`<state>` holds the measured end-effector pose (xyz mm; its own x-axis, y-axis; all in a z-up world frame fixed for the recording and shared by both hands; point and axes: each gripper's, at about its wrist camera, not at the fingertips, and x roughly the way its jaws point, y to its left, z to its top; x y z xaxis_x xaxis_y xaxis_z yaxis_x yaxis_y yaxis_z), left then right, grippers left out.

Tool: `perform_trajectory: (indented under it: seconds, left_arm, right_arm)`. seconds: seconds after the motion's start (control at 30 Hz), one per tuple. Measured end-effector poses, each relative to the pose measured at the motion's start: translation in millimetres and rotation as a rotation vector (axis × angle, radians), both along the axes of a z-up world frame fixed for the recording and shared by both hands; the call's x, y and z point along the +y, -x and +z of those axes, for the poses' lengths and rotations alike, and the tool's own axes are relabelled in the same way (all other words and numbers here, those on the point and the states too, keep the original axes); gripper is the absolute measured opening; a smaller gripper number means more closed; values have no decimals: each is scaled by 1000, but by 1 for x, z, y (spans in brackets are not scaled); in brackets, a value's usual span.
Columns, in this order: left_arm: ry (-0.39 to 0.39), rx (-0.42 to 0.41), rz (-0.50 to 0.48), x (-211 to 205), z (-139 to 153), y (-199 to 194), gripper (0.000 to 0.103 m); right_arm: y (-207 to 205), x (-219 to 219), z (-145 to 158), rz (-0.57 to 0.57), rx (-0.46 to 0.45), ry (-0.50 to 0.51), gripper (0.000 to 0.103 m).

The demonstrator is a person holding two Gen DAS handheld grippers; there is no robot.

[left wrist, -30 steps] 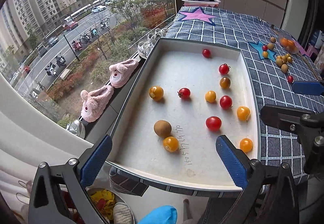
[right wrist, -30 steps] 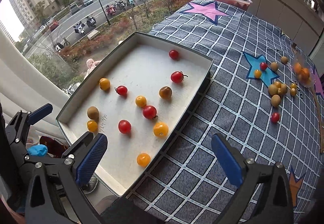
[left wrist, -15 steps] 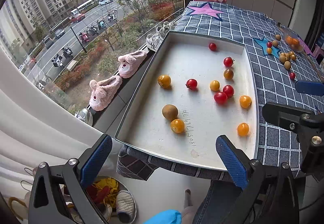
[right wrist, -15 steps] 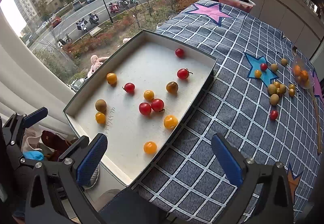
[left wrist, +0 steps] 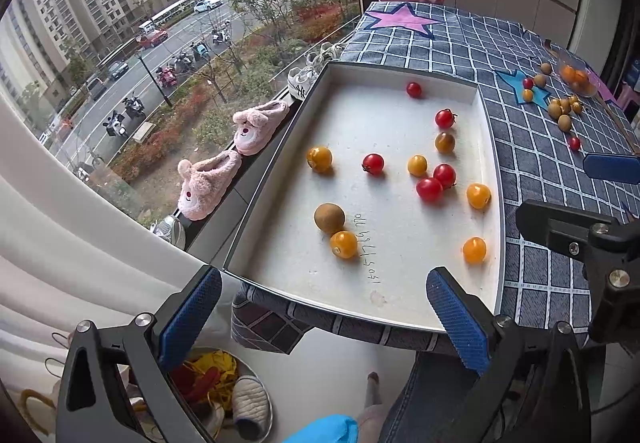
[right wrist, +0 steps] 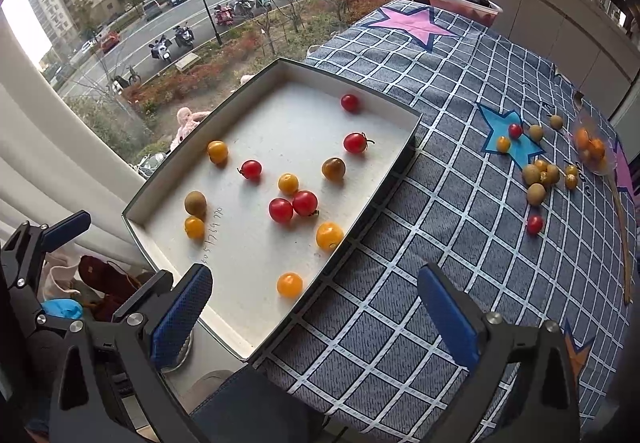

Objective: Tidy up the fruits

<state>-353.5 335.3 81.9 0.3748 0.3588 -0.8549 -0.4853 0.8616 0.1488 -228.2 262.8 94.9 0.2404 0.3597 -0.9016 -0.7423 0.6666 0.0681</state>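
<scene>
Shallow white rectangular tray (right wrist: 404, 147) with dark rim on blue checked tablecloth (right wrist: 440, 227), near window edge. In it: scattered red and yellow-orange cherry tomatoes; two red ones (right wrist: 293, 206) touching mid-tray; brown kiwi-like fruit (left wrist: 329, 217) just beside an orange one. More small fruits (right wrist: 538, 175) lie well apart across the cloth. Left gripper (left wrist: 324, 317) and right gripper (right wrist: 314, 313), blue-padded, both spread wide, holding nothing, hovering at near table edge.
</scene>
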Motion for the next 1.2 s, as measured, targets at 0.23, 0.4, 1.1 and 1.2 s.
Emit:
perform_trajectory:
  seconds: [0.23, 0.4, 1.1, 1.2]
  left_arm:
    - [-5, 0, -6, -3, 0, 0, 103]
    - [-4, 2, -12, -5, 0, 0, 103]
    - [-7, 6, -19, -9, 1, -2, 103]
    - [-5, 3, -19, -10, 1, -2, 103]
  right_arm:
    - [0, -1, 0, -1, 3, 0, 102]
    - [1, -2, -1, 2, -1, 5, 102]
    - [5, -1, -6, 21, -2, 20, 102]
    - [6, 0, -6, 24, -3, 20, 102]
